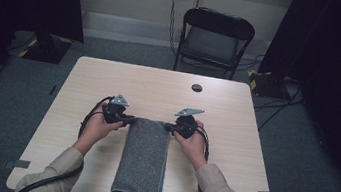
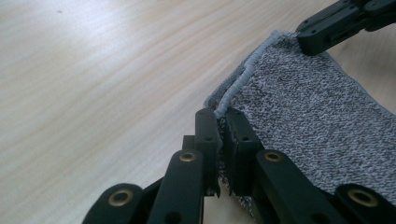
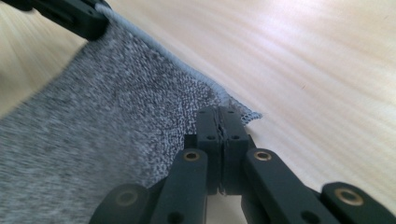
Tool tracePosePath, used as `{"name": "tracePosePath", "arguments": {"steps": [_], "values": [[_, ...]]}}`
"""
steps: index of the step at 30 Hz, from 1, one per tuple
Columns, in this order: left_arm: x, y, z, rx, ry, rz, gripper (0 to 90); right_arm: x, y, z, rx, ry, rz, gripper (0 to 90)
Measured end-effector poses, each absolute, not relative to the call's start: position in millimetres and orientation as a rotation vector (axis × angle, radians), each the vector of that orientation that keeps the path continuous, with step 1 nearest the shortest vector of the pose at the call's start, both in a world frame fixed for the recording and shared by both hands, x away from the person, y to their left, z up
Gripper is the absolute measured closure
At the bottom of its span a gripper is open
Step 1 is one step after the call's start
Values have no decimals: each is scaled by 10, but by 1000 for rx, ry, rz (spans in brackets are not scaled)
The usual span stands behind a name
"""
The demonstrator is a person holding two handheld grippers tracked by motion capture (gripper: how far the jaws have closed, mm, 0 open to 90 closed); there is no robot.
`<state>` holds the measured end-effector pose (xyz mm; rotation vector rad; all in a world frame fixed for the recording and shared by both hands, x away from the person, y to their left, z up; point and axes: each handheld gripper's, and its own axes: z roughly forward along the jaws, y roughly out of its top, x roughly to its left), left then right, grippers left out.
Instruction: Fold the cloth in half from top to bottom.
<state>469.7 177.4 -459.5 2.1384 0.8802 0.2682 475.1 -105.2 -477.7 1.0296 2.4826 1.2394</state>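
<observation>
Both grippers [image 2: 219, 119] [image 3: 220, 116] clamped on towel [image 1: 142, 157] corners

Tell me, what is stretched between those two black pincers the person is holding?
The far edge of a grey knitted cloth spans from left gripper to right gripper, each clamped on a corner, clearest in the high view.

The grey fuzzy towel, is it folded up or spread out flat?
Folded. The grey knitted towel lies as a narrow strip, with stacked layers at the corner that the left claw pinches.
</observation>
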Motion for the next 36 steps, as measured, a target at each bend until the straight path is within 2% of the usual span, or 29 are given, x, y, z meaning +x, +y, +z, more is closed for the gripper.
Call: {"name": "tracePosePath", "arguments": {"steps": [12,25,36], "values": [[4786,1631,-4157,2101,786,315,873,4811,-1240,-4365,1002,2381,1345,891],[4475,1707,-4152,2117,756,304,872,4428,-1376,-4313,955,2390,1392,889],[4273,1715,-4349,2177,746,255,872,4190,-1383,-4470,928,2429,1395,888]]}}
